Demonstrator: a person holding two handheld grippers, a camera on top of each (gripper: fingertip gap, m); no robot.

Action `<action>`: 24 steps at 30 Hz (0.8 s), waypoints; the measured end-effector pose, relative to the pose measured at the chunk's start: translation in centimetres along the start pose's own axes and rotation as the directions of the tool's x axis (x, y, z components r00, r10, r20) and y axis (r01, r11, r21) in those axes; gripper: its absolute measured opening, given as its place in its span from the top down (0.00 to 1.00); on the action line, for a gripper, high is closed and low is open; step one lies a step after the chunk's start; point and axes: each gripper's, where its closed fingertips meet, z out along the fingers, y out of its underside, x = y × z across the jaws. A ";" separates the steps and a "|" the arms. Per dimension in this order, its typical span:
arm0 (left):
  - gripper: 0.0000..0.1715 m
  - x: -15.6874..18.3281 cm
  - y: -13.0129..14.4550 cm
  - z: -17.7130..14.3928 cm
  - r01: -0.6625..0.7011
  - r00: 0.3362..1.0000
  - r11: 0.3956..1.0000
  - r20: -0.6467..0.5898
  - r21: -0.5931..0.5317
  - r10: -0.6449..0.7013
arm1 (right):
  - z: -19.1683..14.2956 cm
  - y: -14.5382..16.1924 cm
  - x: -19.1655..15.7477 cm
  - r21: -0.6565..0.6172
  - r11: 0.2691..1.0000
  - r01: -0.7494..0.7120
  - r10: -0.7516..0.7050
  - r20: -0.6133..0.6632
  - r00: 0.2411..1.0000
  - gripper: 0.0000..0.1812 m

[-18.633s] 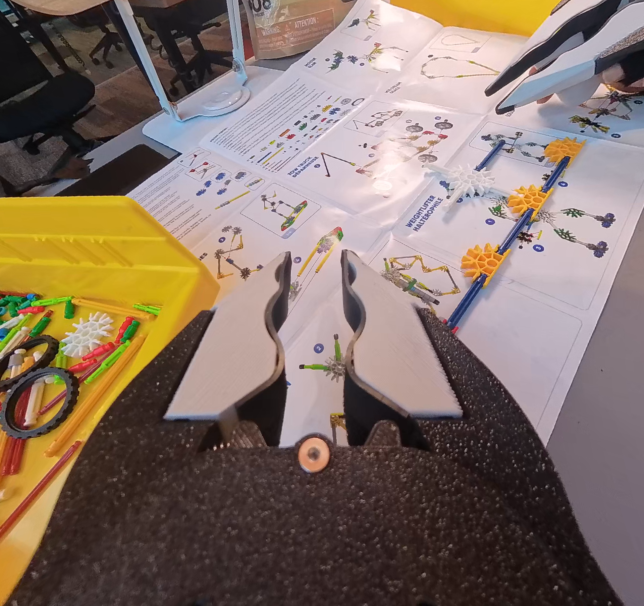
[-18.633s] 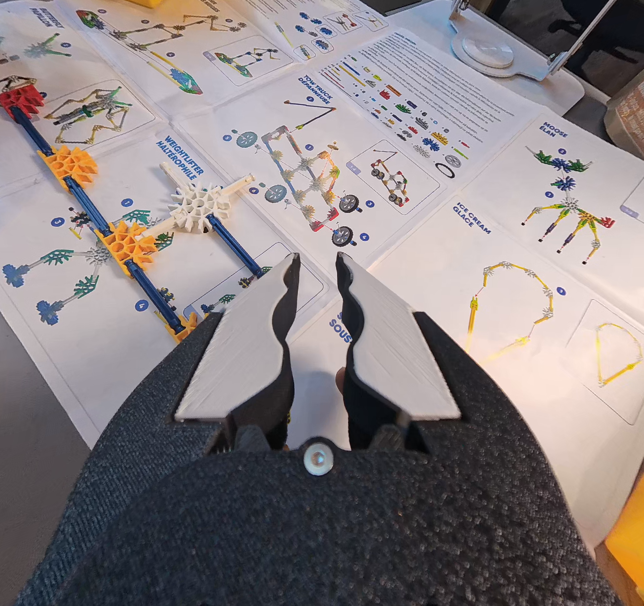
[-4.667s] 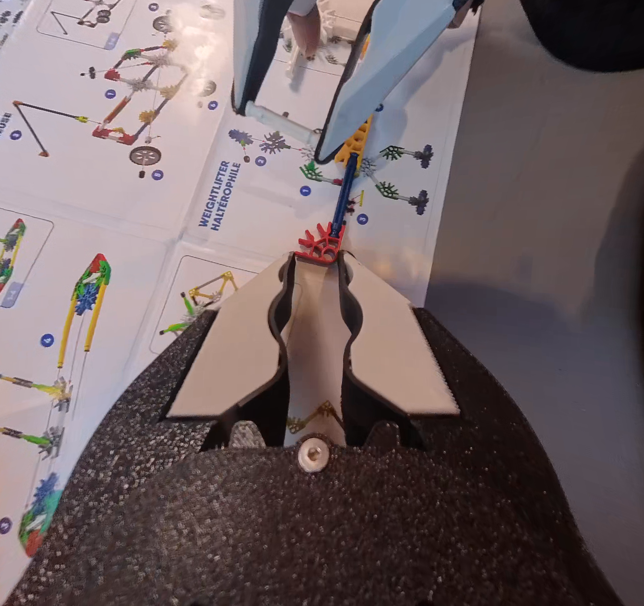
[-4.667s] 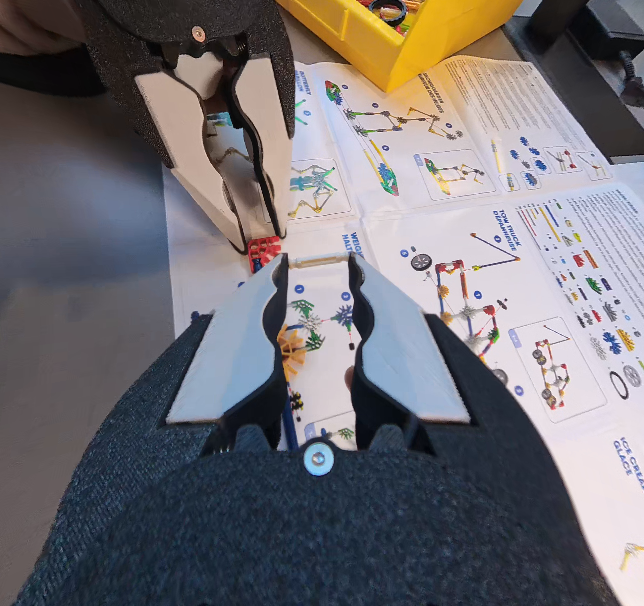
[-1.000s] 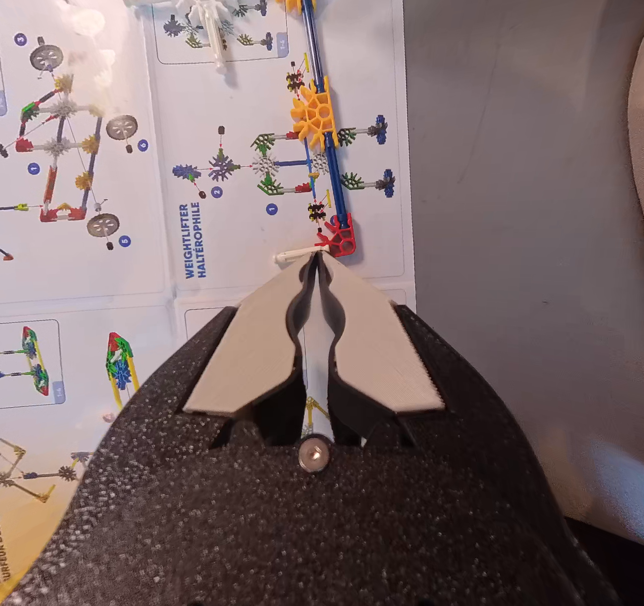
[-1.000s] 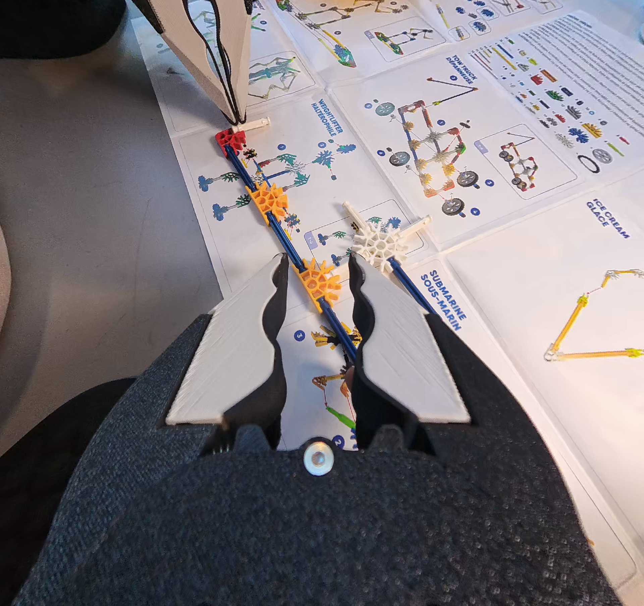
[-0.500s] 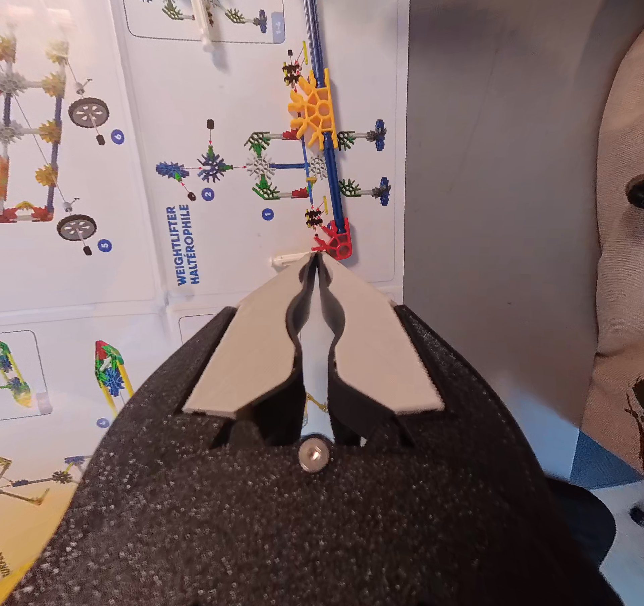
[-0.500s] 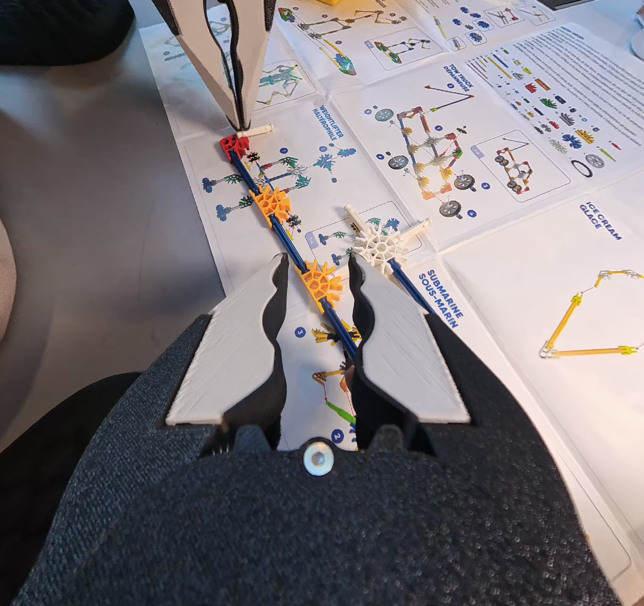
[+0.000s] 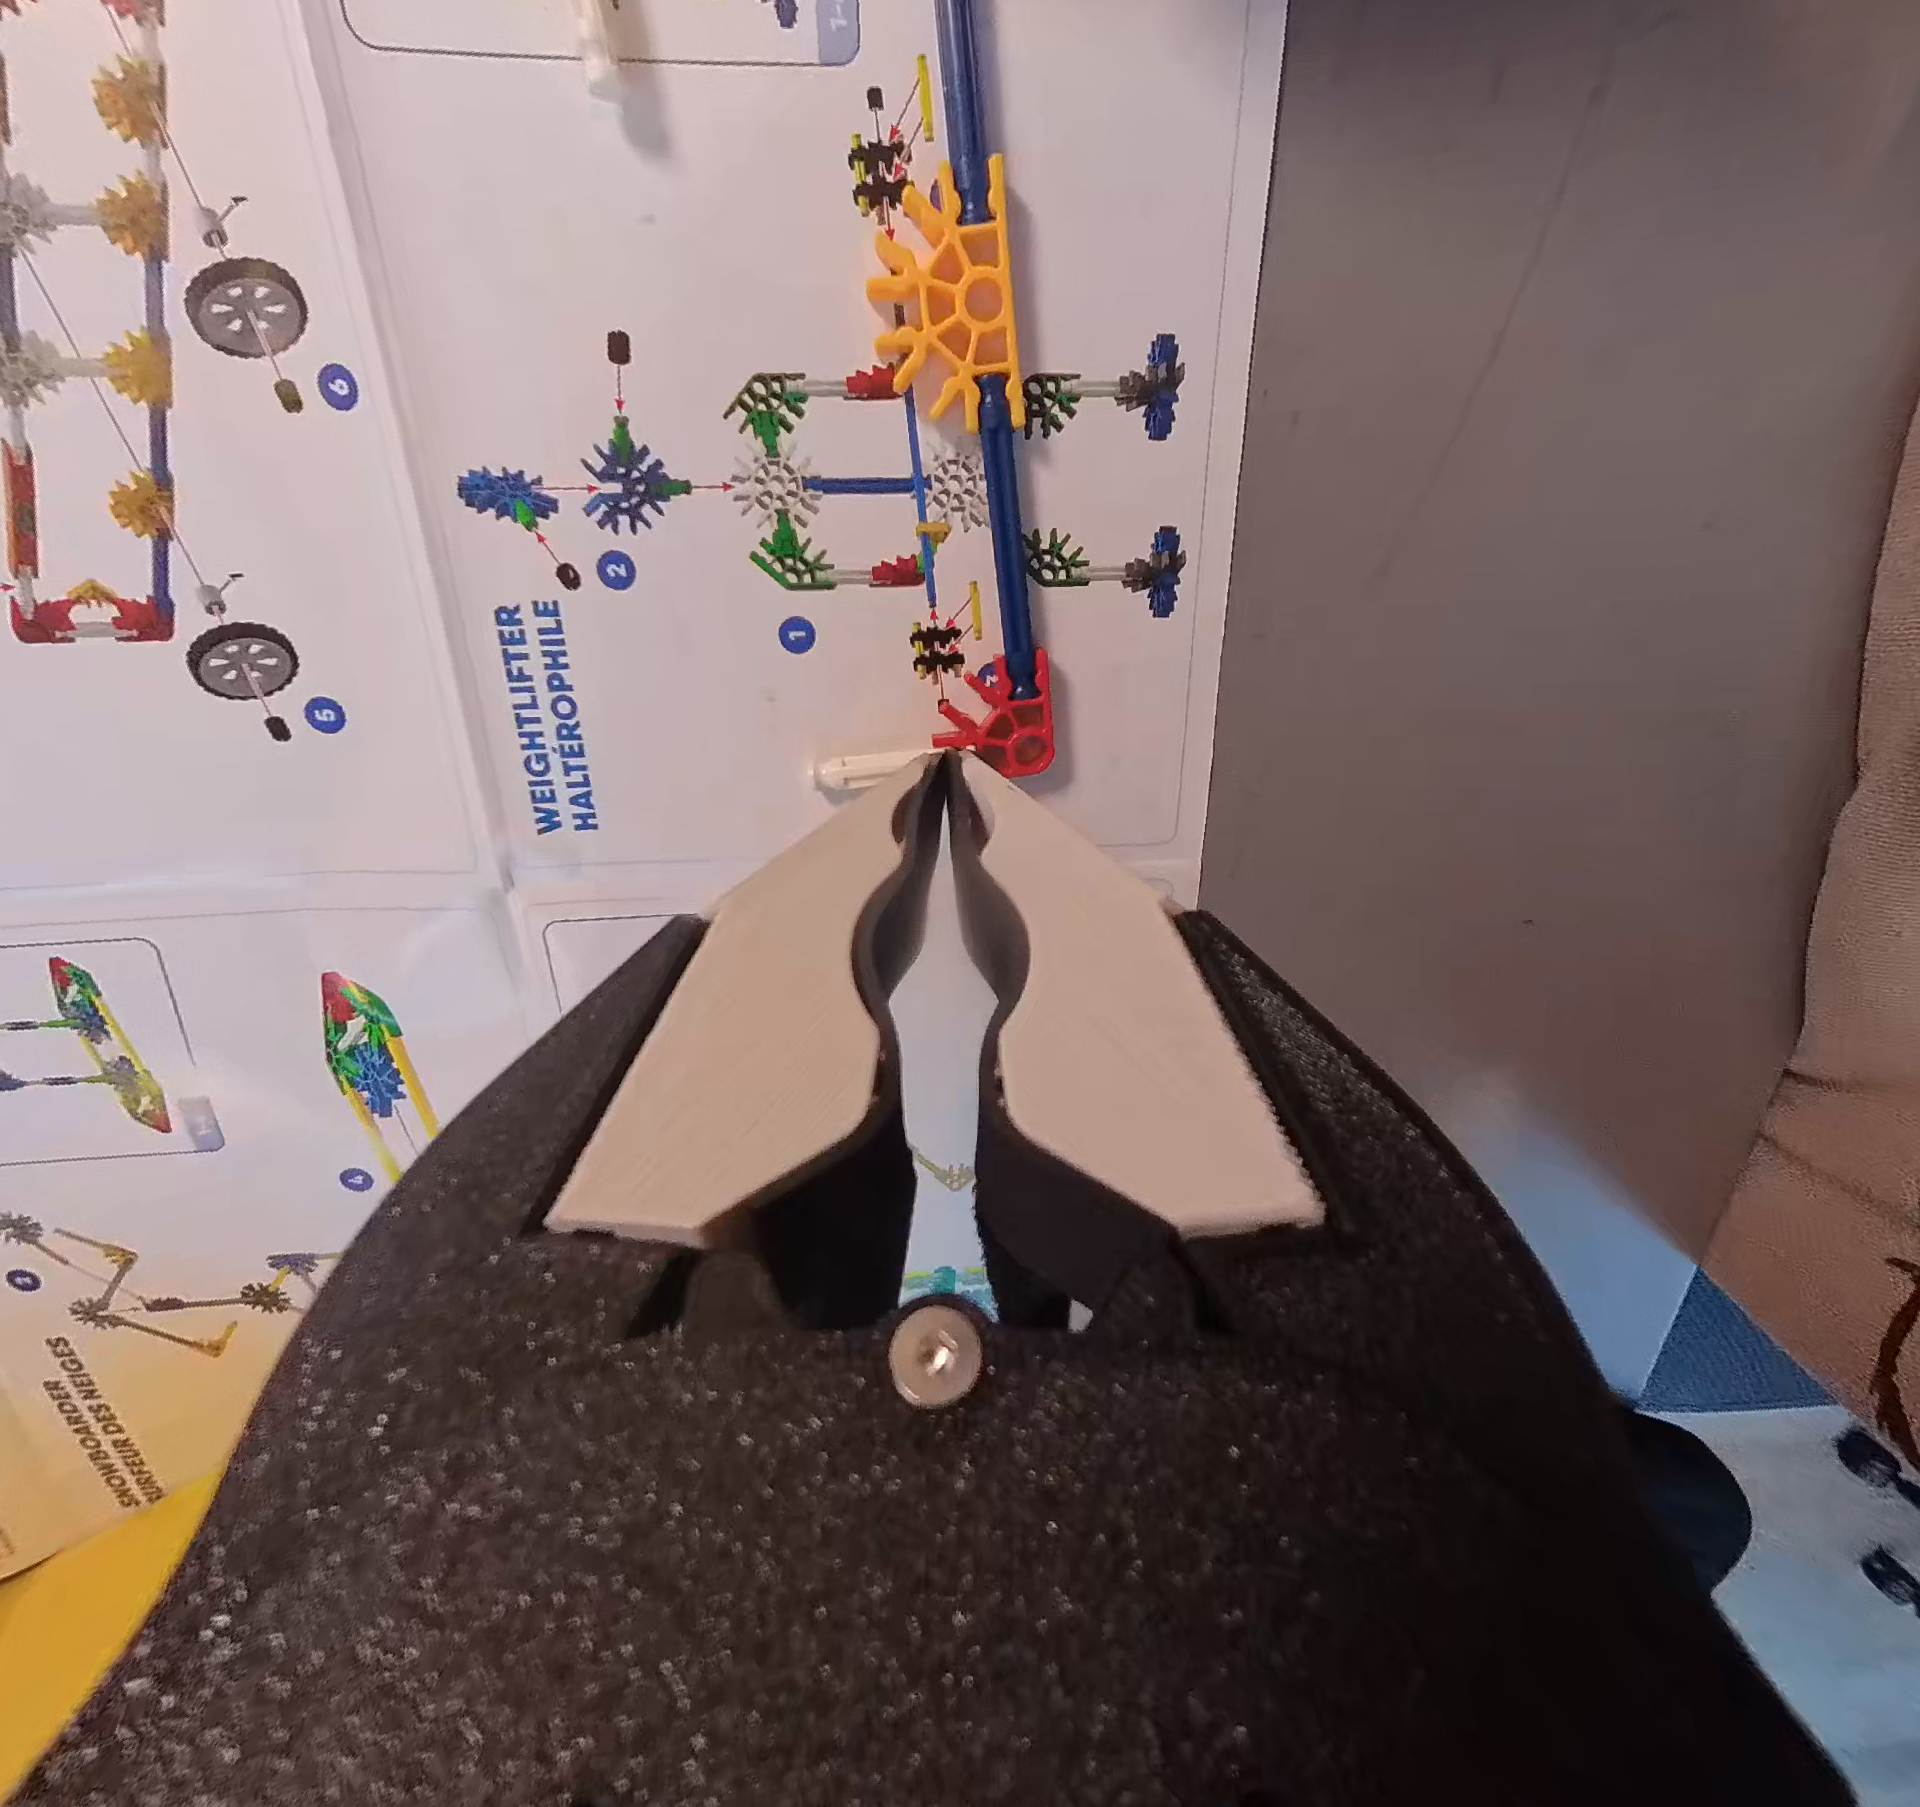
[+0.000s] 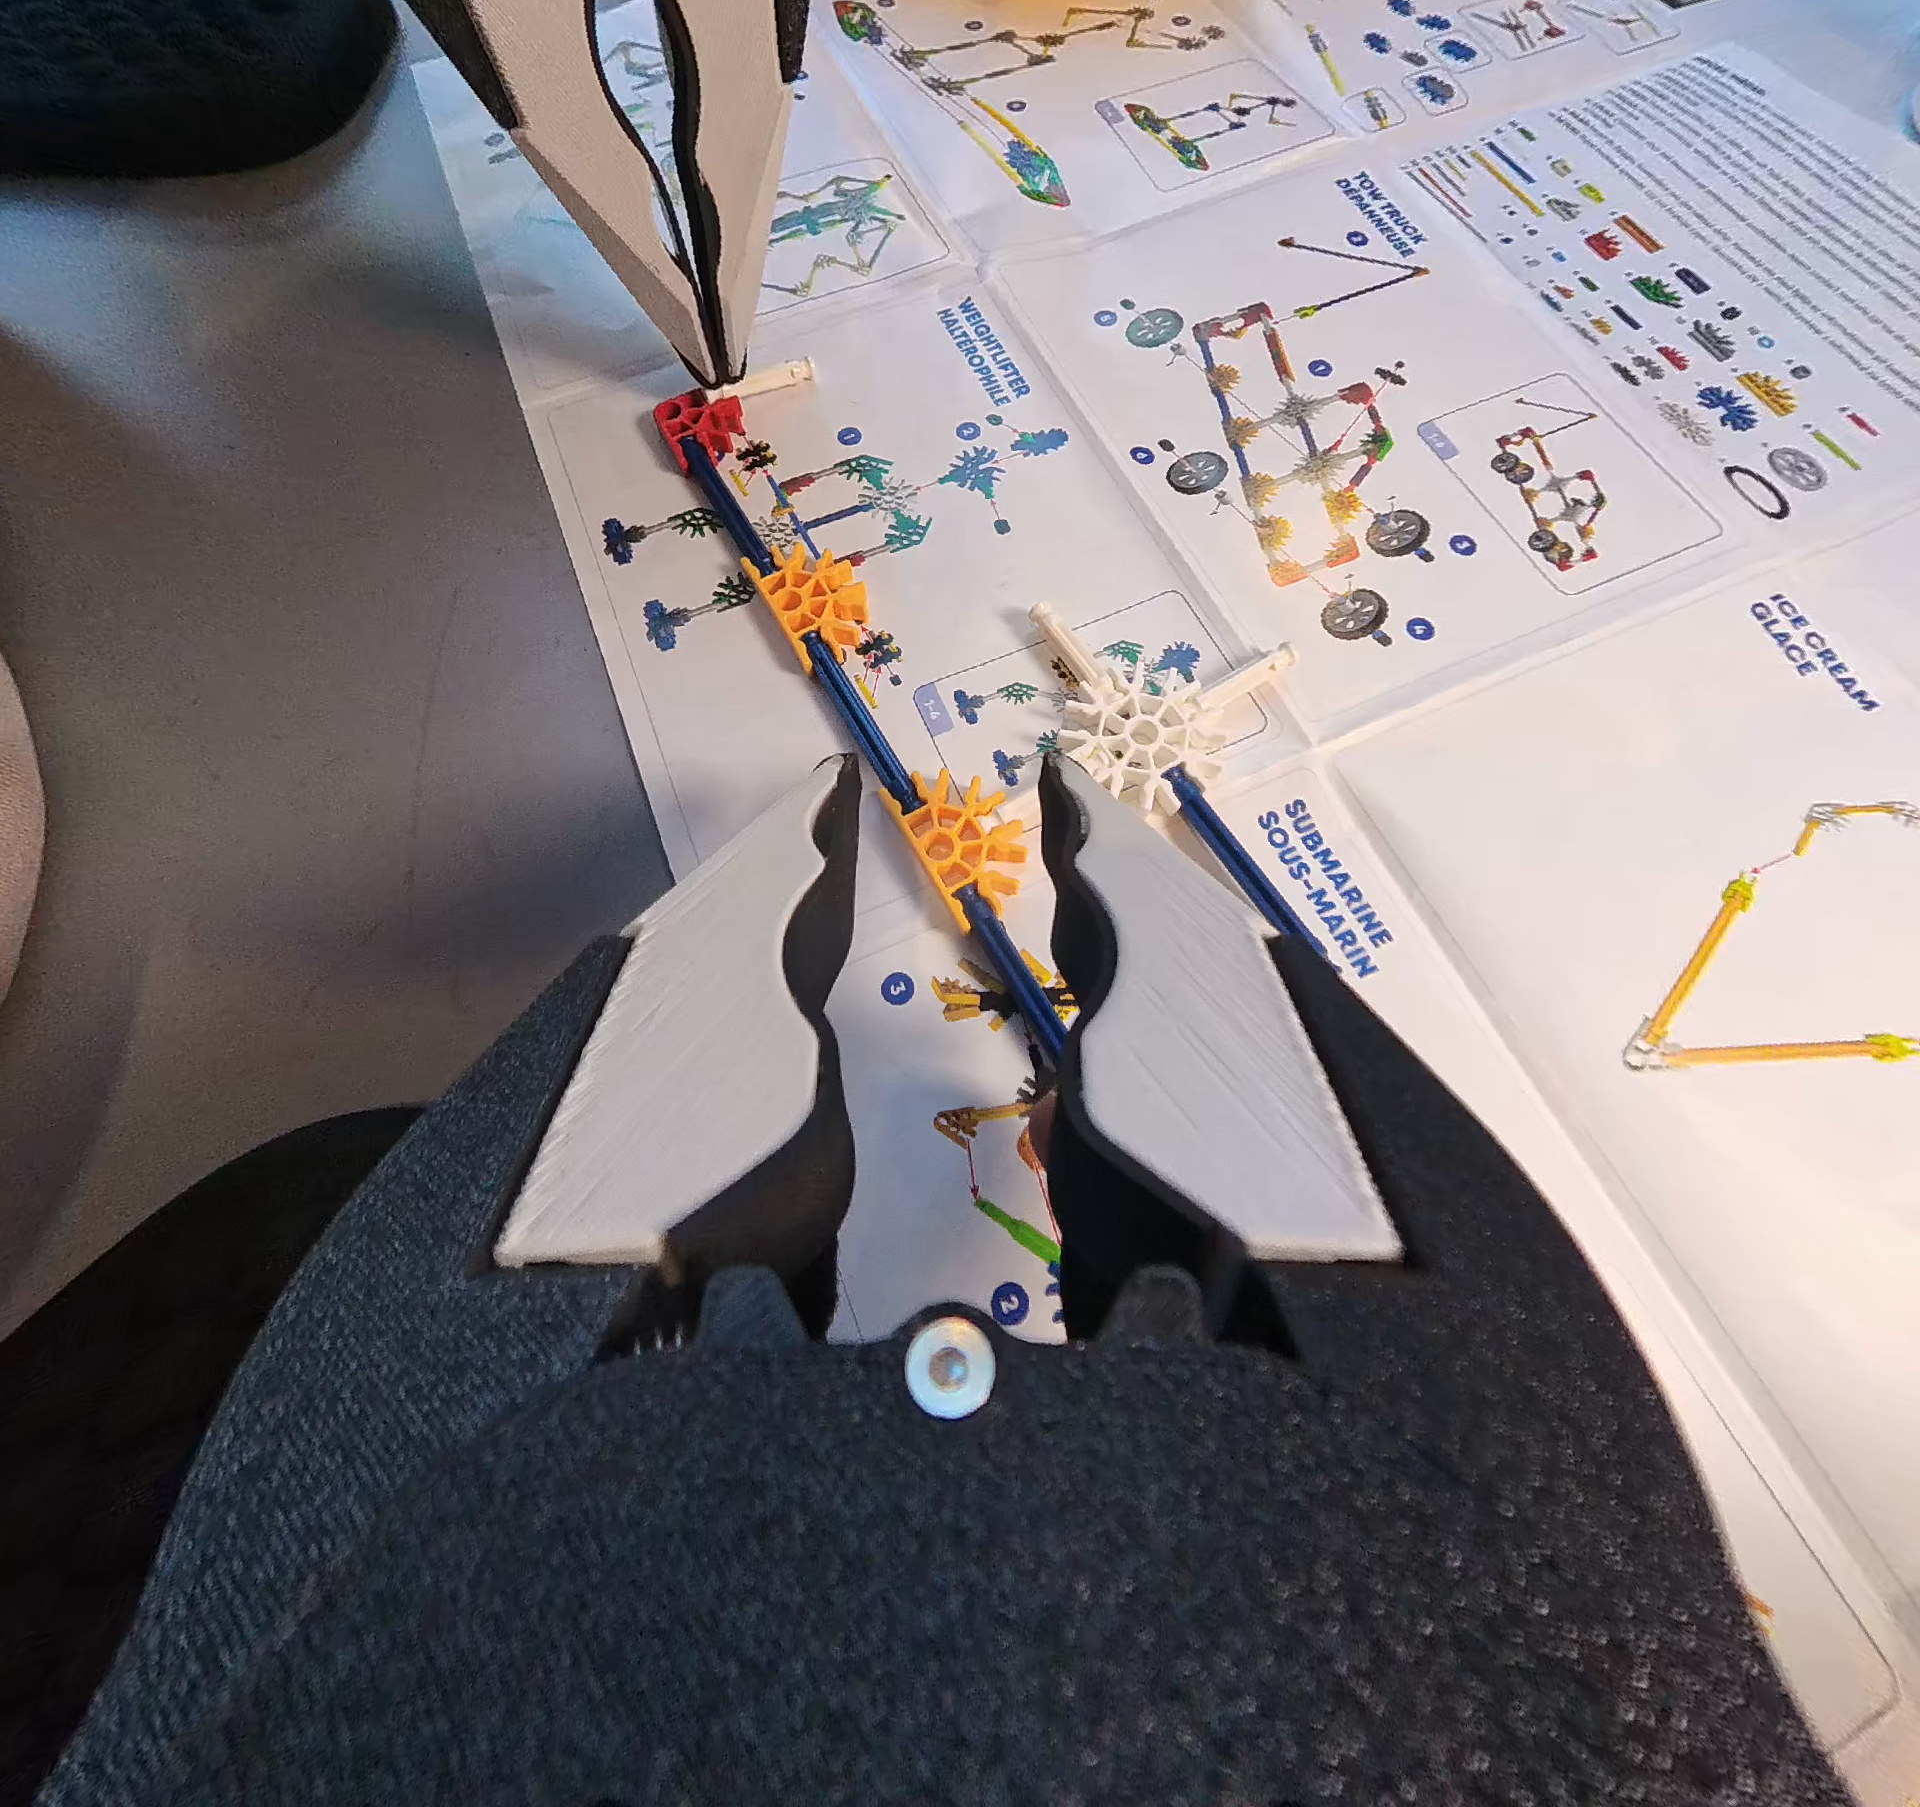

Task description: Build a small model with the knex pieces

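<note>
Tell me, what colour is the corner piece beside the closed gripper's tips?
Red; clearest in the left wrist view.

Left wrist view: camera sits behind the left gripper (image 9: pixel 943 765), looking steeply down, close to the counter (image 9: pixel 1558 407). It faces along the blue rod (image 9: pixel 1006 531) from its red corner piece (image 9: pixel 1013 723), over the printed sheet (image 9: pixel 416 510).

Right wrist view: camera sits behind the right gripper (image 10: pixel 948 770), higher and farther back, tilted forward across the printed sheet (image 10: pixel 1558 822). It faces the opposite way, toward the left gripper (image 10: pixel 717 370), which enters from the top edge.

Shared ground: both views take in the red corner piece (image 10: pixel 698 422), the blue rod (image 10: pixel 727 510), the nearest orange wheel piece (image 9: pixel 956 292) (image 10: pixel 810 599) and the sheet's edge on the grey counter (image 10: pixel 312 614).
</note>
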 end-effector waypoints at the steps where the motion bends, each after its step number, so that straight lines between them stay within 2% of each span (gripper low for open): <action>1: 1.00 0.0 0.0 0.0 0.003 1.000 1.000 0.011 -0.006 -0.003 | 0.0 0.0 0.0 -0.001 1.000 0.001 -0.001 0.001 1.000 0.81; 8: 1.00 0.0 0.1 0.3 -0.039 0.995 0.998 0.093 -0.048 0.043 | -0.2 -0.3 0.1 0.013 1.000 0.007 -0.007 -0.008 1.000 0.81; 14: 1.00 0.1 0.4 0.7 -0.061 0.992 0.995 0.104 -0.079 0.069 | -0.5 -0.5 0.2 0.024 1.000 0.010 -0.009 -0.013 1.000 0.81; 19: 1.00 0.1 0.3 0.6 -0.054 0.992 0.998 0.110 -0.036 0.057 | -0.8 -0.6 0.4 0.035 0.999 0.009 -0.008 -0.025 1.000 0.81; 24: 1.00 0.1 0.1 0.5 -0.014 0.998 1.000 0.057 -0.004 0.015 | -0.9 -0.8 0.4 0.039 0.999 0.020 -0.019 -0.029 0.999 0.81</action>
